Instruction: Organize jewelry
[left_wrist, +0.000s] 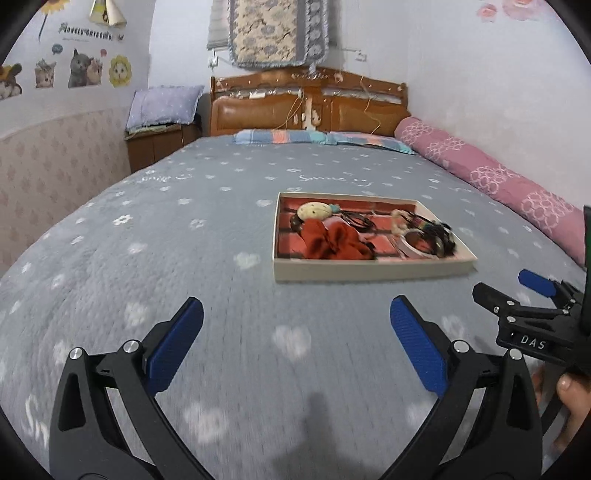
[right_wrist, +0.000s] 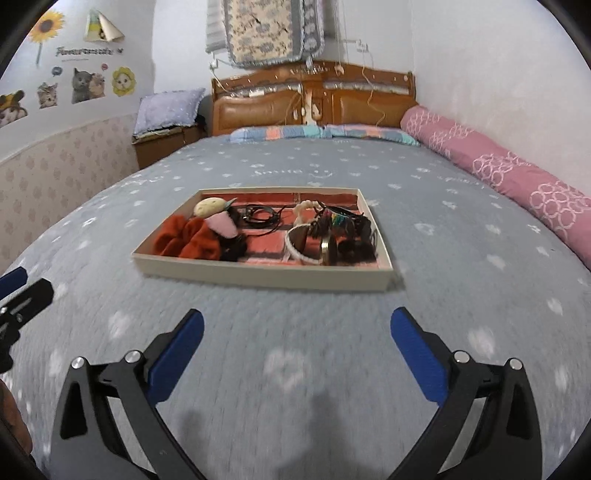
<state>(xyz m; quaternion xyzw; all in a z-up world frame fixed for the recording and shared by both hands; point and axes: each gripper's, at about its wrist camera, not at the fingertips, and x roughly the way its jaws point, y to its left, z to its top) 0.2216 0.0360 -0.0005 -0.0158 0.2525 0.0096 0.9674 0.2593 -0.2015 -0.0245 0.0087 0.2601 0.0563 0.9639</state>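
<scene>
A shallow cream tray (left_wrist: 369, 268) with a red lining lies on the grey bedspread; it also shows in the right wrist view (right_wrist: 258, 275). In it lie a rust-red scrunchie (left_wrist: 334, 242) (right_wrist: 188, 240), a cream oval piece (left_wrist: 313, 211) (right_wrist: 209, 206), black cords (left_wrist: 358, 220) (right_wrist: 260, 215), a white bangle (left_wrist: 410, 243) (right_wrist: 297, 251) and dark bracelets (left_wrist: 439, 236) (right_wrist: 354, 236). My left gripper (left_wrist: 295, 321) is open and empty, short of the tray. My right gripper (right_wrist: 296, 329) is open and empty, also short of the tray, and shows at the left view's right edge (left_wrist: 509, 284).
The grey bedspread (left_wrist: 184, 258) covers a wide bed. A pink bolster (left_wrist: 498, 177) lies along the right wall. A wooden headboard (left_wrist: 310, 103) and striped pillows (left_wrist: 321, 138) are at the far end. A nightstand (left_wrist: 159, 144) with a cushion stands far left.
</scene>
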